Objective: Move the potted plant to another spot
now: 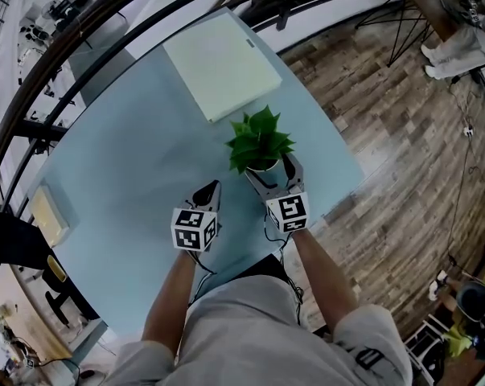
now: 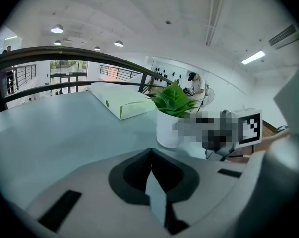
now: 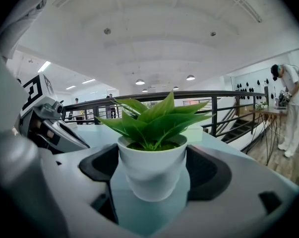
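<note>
one potted plant (image 1: 260, 141) gripped in right tongs (image 1: 270, 166), near table (image 1: 121, 159) edge.

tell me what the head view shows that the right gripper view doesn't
Only the head view: the full outline of the pale blue table, the person's forearms and the right claw's own marker cube.
Only the right gripper view: the white pot seen side-on between the right claw's pads, both seemingly touching it, and the ceiling lights.
Both: the plant's green leaves, the left claw beside the plant, and the dark railing.
</note>
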